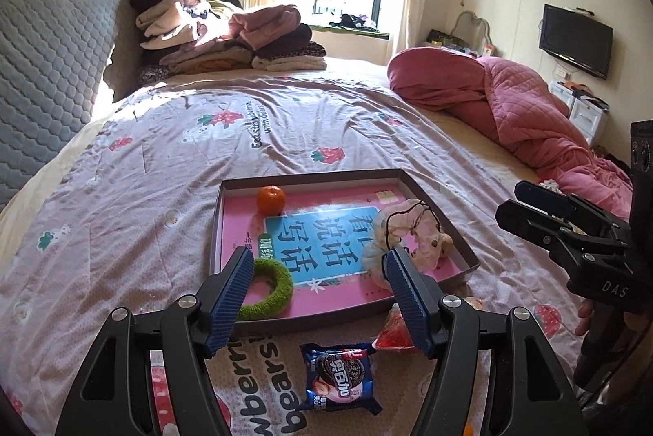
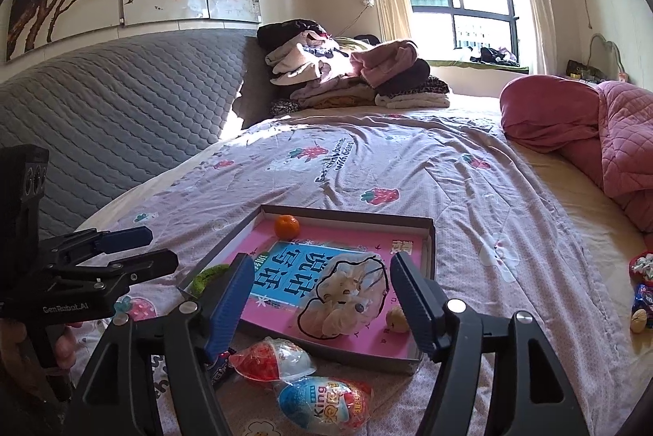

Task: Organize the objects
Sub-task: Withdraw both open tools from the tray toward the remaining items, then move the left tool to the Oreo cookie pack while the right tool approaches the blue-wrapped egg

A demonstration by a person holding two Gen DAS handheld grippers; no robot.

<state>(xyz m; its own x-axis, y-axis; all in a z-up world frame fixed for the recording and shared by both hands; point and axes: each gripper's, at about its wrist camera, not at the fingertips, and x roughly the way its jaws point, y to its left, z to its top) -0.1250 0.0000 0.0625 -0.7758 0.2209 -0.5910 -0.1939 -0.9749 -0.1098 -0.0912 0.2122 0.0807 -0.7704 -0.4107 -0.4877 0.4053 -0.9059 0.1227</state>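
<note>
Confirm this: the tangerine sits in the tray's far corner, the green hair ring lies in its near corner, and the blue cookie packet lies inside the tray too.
Wrong on the cookie packet: the left wrist view shows it on the bedspread, outside the tray. The tangerine and green hair ring are as stated.

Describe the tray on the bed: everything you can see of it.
The tray is a shallow rectangular box lid, apparently cardboard, with low grey-brown walls and a pink floor printed with a blue panel of Chinese characters. It lies flat on the quilt. Inside sit an orange at a far corner, a green ring at a near corner, a bundle of pale scrunchies and a small tan piece.
</note>
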